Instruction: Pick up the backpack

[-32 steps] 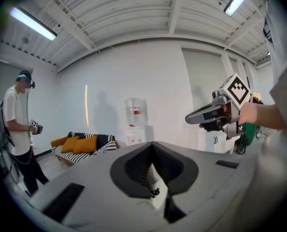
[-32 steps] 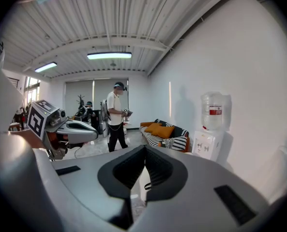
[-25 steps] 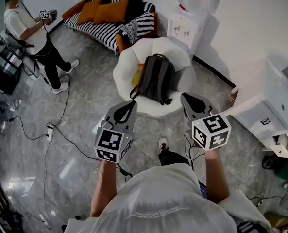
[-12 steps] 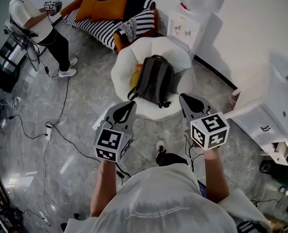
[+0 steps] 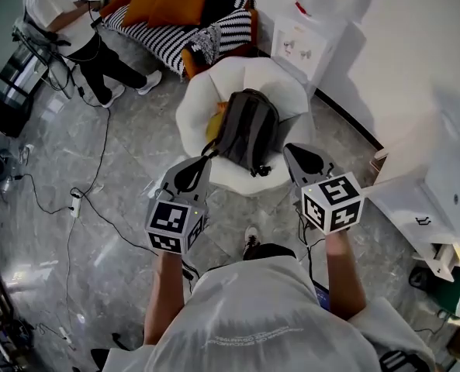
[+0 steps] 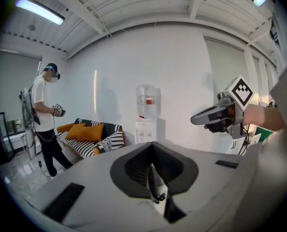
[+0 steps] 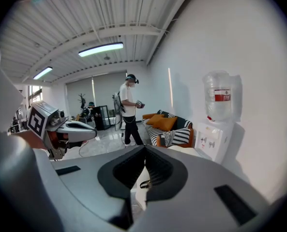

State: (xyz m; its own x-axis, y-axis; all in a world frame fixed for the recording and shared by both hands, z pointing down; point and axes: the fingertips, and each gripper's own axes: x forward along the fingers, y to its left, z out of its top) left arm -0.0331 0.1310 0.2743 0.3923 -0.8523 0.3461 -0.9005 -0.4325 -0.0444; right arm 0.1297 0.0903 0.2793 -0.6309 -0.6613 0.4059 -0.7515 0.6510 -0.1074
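A grey and black backpack lies on a round white chair, with a yellow cushion beside it. My left gripper is shut and empty, its tips just short of the chair's near-left rim. My right gripper, also shut and empty, hovers over the chair's near-right edge, beside the backpack's lower corner. In the left gripper view the shut gripper hides the backpack, and the right gripper shows at the right. The right gripper view shows its own shut gripper and the left gripper.
A striped sofa with orange cushions stands behind the chair. A water dispenser is by the wall, white cabinets at the right. Another person stands far left with grippers. Cables trail over the grey floor.
Both grippers have moved forward and closer to the chair and backpack, still shut. The other person has stepped further away toward the sofa.
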